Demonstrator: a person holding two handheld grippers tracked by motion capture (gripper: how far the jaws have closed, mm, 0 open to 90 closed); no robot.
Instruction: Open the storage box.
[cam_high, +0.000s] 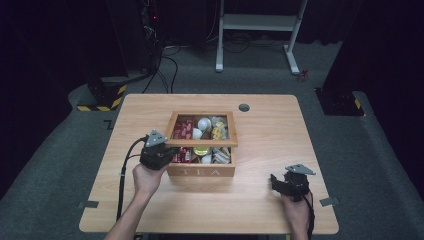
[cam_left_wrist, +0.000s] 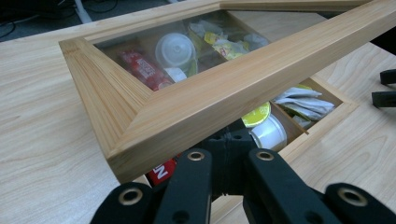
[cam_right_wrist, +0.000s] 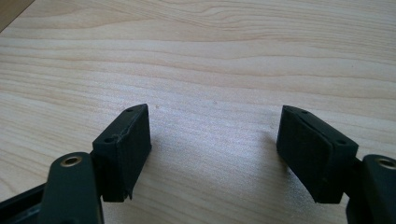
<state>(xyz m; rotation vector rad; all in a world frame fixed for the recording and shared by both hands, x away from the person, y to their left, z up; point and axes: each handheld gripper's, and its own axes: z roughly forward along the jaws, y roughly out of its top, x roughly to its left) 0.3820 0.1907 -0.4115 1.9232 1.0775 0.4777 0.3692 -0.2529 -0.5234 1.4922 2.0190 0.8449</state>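
A wooden tea box (cam_high: 201, 171), its front marked "TEA", stands near the middle of the light wooden table (cam_high: 260, 200). Its lid (cam_left_wrist: 201, 100), a wooden frame around a clear pane, is raised at the front edge and tilts upward, hinged at the far side. The left claw (cam_high: 172, 152) sits at the front left corner of the box; in the left gripper view its jaws run under the front rail of the lid and are drawn close together there, though whether they pinch the rail or merely prop it from below cannot be told. Through the gap below the lid appear a red packet (cam_left_wrist: 162, 171), a white cup with a yellow top (cam_left_wrist: 266, 128) and pale sachets (cam_left_wrist: 303, 100) in separate compartments; through the pane show a white capsule (cam_left_wrist: 175, 49) and more red packets (cam_left_wrist: 142, 67). The right claw (cam_high: 276, 181) rests low over bare table, well apart from the box toward the front right; in the right gripper view its jaws stand wide apart with nothing between them but wood grain.
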